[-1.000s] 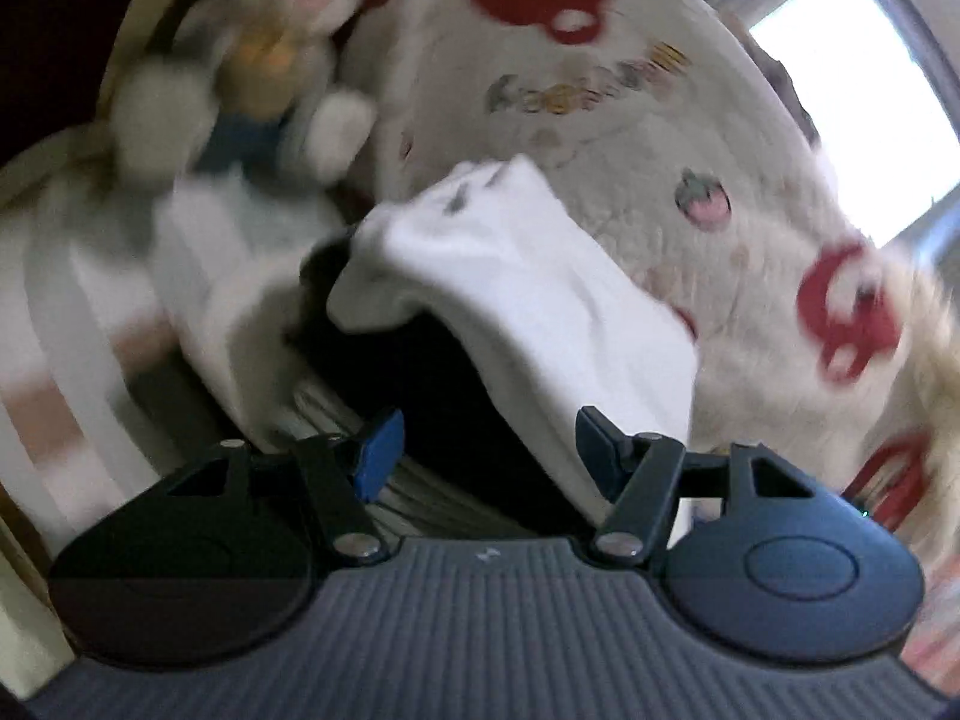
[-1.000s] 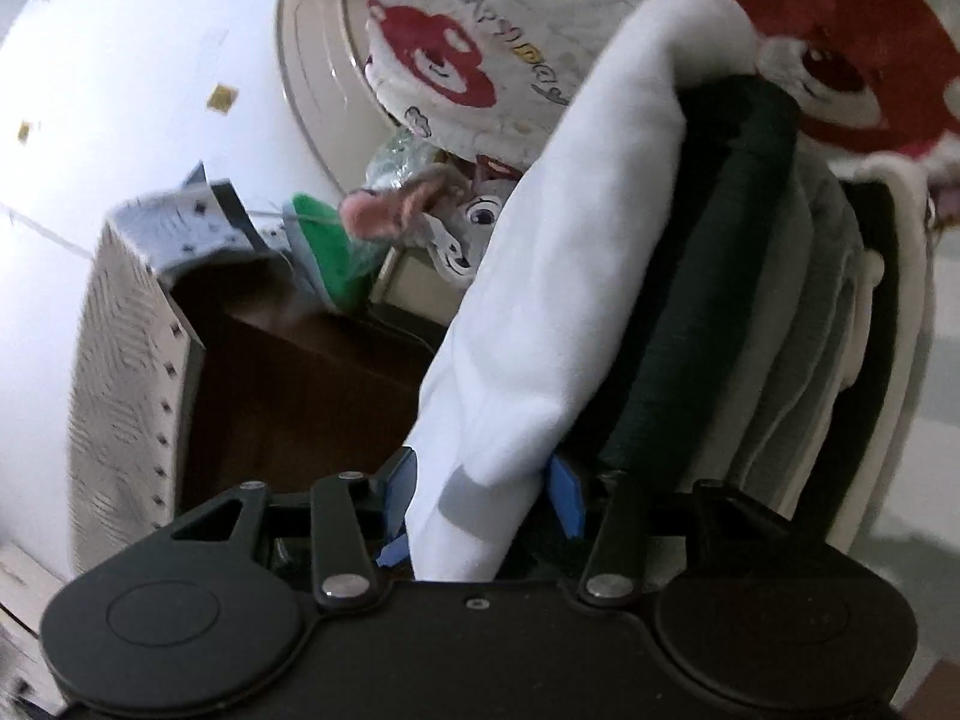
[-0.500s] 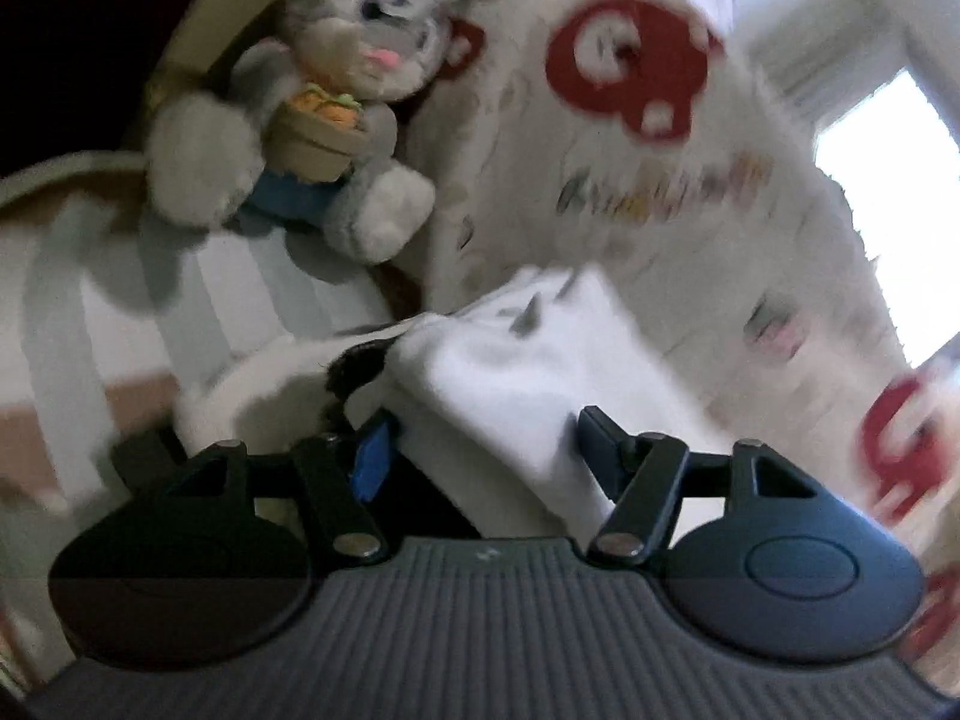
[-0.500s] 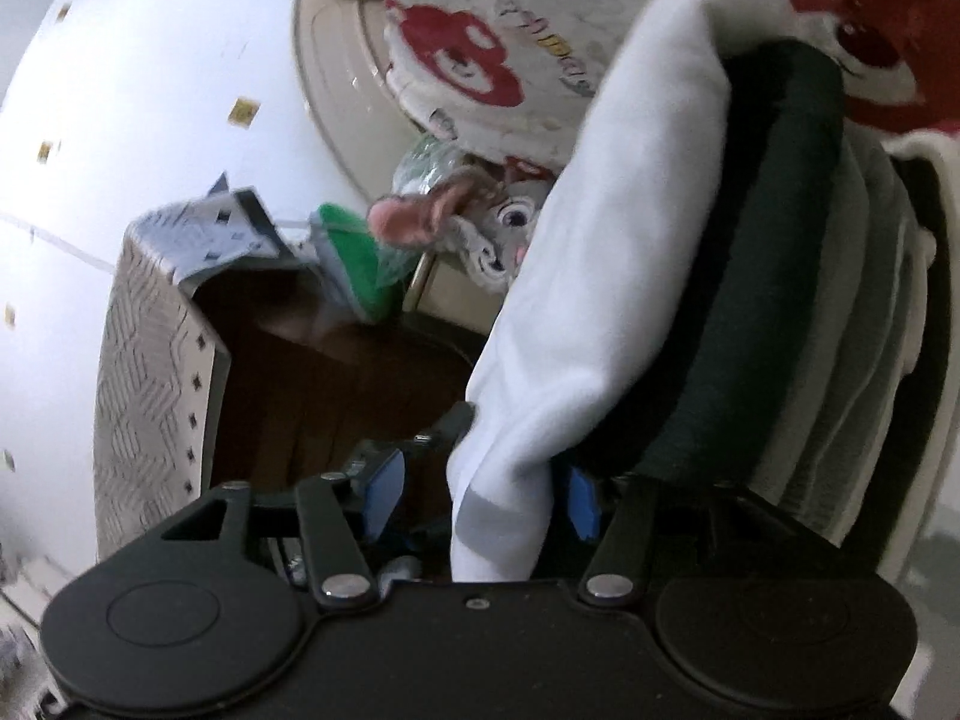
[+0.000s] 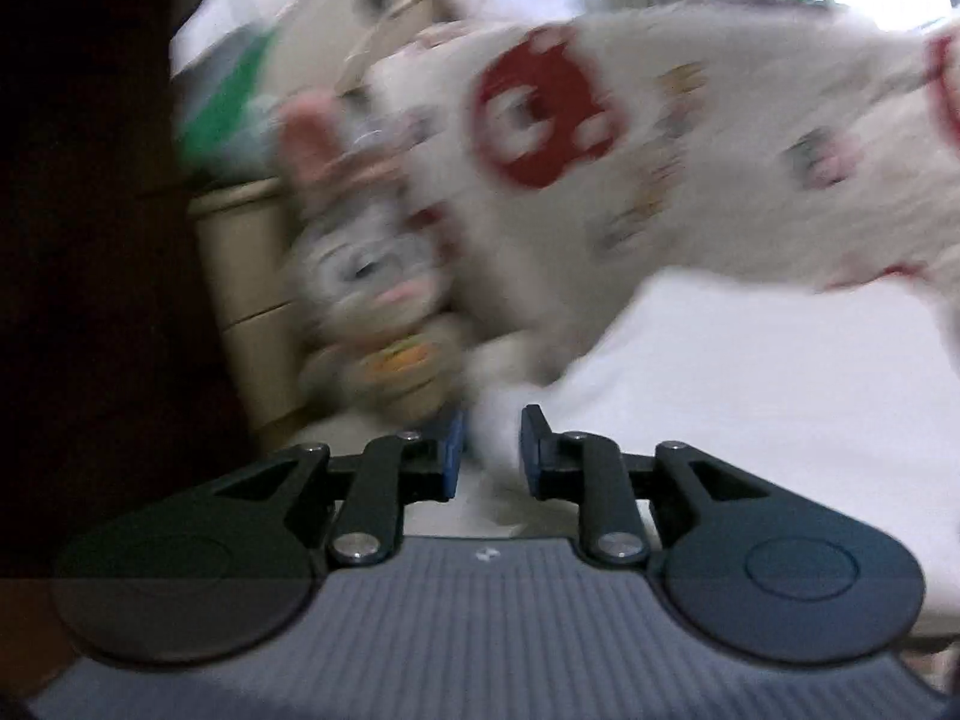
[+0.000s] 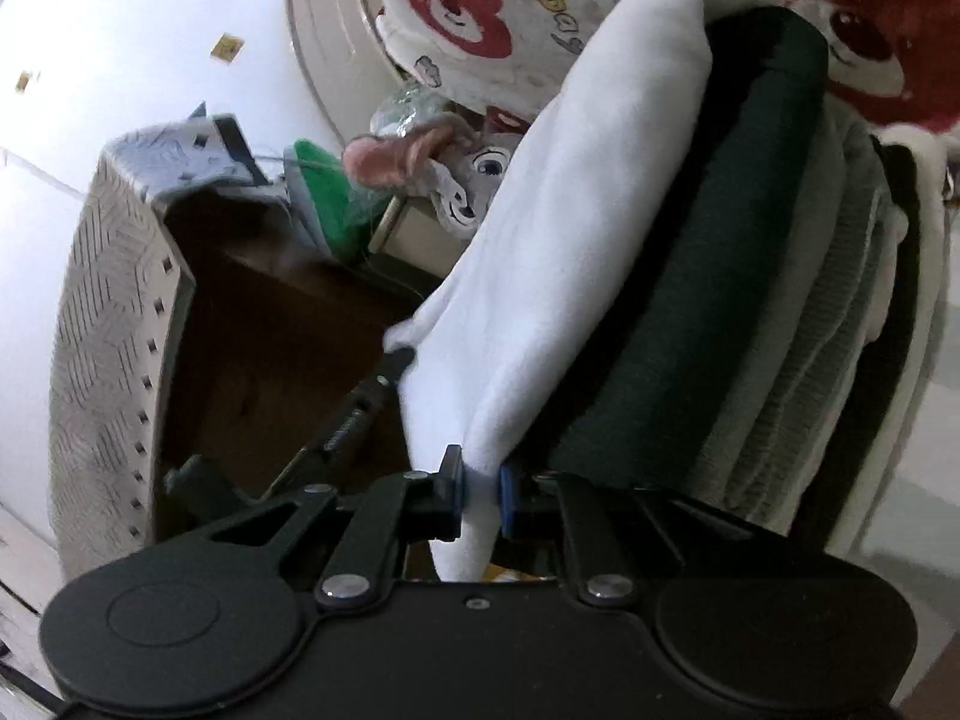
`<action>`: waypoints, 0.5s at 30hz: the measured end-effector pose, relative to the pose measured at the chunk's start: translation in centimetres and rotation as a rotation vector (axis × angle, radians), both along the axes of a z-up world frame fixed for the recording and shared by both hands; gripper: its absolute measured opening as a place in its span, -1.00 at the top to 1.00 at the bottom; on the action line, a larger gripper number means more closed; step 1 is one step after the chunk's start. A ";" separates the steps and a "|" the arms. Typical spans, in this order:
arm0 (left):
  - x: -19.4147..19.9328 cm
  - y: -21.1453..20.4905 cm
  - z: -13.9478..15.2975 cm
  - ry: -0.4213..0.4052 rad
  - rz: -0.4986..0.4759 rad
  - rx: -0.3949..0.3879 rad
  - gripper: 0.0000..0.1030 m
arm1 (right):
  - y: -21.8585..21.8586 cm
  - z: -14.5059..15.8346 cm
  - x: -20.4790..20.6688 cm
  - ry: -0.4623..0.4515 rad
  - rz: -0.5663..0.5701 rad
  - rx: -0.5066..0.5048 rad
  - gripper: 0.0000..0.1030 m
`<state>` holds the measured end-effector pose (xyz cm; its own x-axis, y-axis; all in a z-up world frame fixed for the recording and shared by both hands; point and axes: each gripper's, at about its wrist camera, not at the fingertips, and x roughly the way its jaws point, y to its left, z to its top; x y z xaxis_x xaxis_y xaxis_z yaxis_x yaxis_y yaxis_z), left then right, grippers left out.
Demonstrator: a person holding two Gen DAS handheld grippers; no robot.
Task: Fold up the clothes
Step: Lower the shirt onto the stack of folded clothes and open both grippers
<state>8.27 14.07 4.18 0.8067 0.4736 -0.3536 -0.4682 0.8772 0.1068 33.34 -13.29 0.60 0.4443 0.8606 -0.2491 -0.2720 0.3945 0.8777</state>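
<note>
though cropped, "day" on fleece blanket (image 6: 528, 12)

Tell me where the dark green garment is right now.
Right wrist view, right of centre: the dark green garment is in the folded stack, between the white cloth and grey knits.

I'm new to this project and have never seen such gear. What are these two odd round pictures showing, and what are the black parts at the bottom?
A person holds a two-finger tool in each hand; each carries a wide-angle camera looking along its fingers. The black parts are those tools. In the blurred left view, the left tool is closing on a white garment, with a plush rabbit and a bear-print blanket behind. In the right view, the right tool is closing on the white garment's edge, which drapes over a stack of folded clothes.
</note>
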 end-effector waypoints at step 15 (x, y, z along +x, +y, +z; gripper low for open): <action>2.8 -6.3 0.6 0.142 -0.574 0.012 -0.11 | -4.4 1.2 0.9 -0.037 -0.042 0.017 0.12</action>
